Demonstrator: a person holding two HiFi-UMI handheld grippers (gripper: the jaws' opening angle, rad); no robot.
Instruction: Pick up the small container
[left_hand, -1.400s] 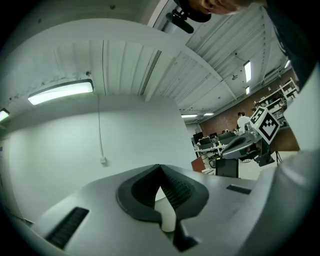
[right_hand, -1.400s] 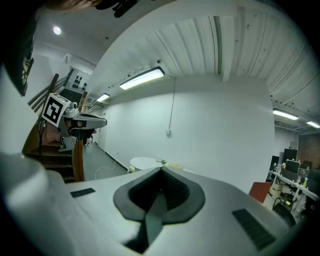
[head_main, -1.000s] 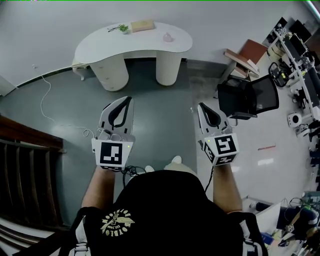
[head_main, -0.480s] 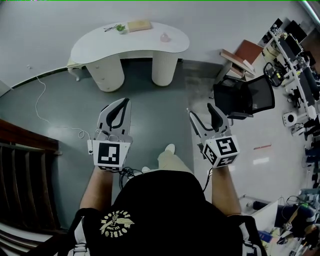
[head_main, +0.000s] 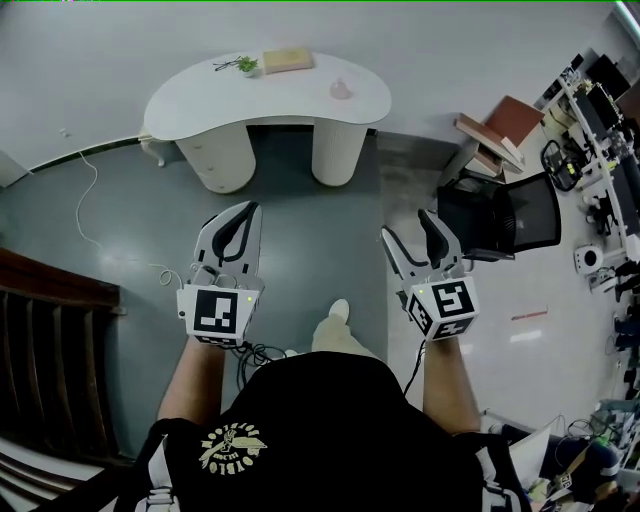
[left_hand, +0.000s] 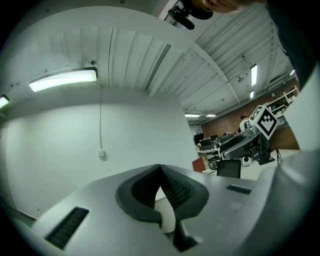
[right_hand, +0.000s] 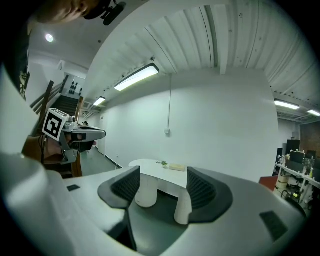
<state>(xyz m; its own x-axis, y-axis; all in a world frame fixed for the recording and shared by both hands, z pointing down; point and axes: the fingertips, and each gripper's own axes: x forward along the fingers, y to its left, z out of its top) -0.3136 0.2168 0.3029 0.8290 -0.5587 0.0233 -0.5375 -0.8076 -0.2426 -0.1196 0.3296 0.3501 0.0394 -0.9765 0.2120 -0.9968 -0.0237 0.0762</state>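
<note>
The small container (head_main: 341, 90) is a pale pink object on the right part of a white kidney-shaped table (head_main: 200, 92), far ahead across the grey floor. A beige box (head_main: 287, 61) and a green sprig (head_main: 243, 64) lie at the table's back edge. My left gripper (head_main: 247, 208) is held at waist height, shut with nothing in it; its pads meet in the left gripper view (left_hand: 160, 169). My right gripper (head_main: 407, 227) stands open and empty. Between its jaws the right gripper view (right_hand: 162, 175) shows the table (right_hand: 150, 166) and the beige box (right_hand: 176, 167).
A black office chair (head_main: 508, 212) stands just right of my right gripper, with brown boards (head_main: 498, 122) behind it. Dark wooden stairs (head_main: 50, 340) run along the left. A white cable (head_main: 92, 200) trails over the floor. Benches with equipment (head_main: 600, 130) line the far right. The person's foot (head_main: 338, 312) shows below.
The right gripper's jaws went from shut to wide open. The person's foot has stepped forward and the view shifted slightly. The left gripper stayed shut.
</note>
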